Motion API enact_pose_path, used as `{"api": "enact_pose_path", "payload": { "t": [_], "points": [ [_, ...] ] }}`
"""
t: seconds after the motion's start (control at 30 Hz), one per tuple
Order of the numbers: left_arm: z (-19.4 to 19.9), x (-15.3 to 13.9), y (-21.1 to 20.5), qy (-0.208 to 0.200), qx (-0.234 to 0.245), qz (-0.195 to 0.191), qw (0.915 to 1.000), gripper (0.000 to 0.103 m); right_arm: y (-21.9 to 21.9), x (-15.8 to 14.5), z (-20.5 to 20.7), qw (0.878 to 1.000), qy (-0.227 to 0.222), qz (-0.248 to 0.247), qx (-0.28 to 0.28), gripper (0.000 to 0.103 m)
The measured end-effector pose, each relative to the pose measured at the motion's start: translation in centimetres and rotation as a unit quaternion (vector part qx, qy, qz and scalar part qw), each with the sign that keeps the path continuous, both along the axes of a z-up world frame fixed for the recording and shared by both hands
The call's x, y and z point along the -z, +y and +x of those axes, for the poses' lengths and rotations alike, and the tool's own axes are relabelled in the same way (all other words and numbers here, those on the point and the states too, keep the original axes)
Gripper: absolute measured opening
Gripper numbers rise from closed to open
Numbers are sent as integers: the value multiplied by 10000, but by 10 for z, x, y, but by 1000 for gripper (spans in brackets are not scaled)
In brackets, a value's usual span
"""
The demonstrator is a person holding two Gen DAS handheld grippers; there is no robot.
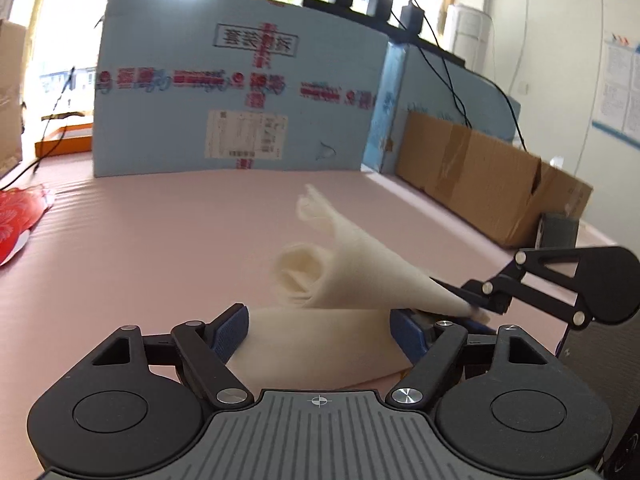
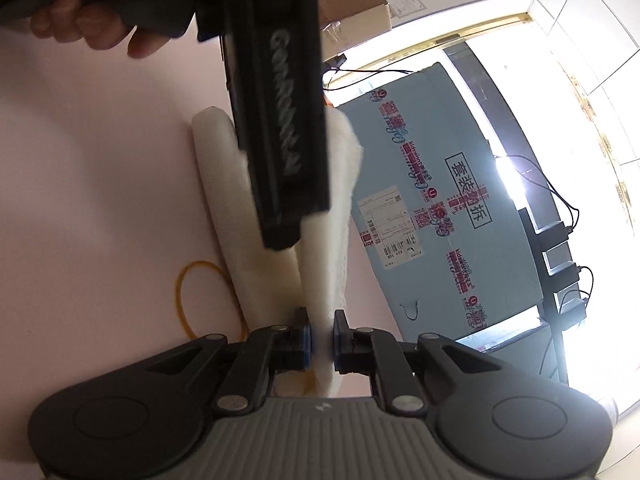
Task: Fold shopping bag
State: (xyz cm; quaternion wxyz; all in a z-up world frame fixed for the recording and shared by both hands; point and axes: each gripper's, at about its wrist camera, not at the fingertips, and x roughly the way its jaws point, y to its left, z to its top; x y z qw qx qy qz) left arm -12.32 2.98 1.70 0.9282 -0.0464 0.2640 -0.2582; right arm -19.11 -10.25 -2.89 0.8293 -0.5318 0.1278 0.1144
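A red patterned item [image 1: 18,220] lies at the far left of a pink table [image 1: 140,248], with a pale blue box [image 1: 236,92] standing at the back and a brown cardboard box [image 1: 492,184] on the right. The left gripper [image 1: 320,332] stands wide open, its blue pads either side of a flat part of the cream shopping bag [image 1: 320,344] without pressing it, the bag resting on the table. The right gripper [image 2: 320,340] is nearly closed, pinching a lifted, curled fold of the bag, and beside it lies a yellow rubber band [image 2: 200,300], while a hand [image 2: 88,20] holds the left gripper's handle.
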Motion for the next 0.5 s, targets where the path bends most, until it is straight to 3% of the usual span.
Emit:
{"api": "enact_pose_path", "payload": {
  "t": [0.13,0.33,0.5],
  "points": [
    [5,10,6,340,-104,49,9994,83,6,-8,-4,9997,-41,92,-202,11],
    [7,14,9,391,-24,-13,9992,89,12,-12,-9,9980,111,195,-585,10],
    [7,14,7,380,34,48,9993,92,10,-14,-22,9936,-193,411,-1031,6]
  ]
}}
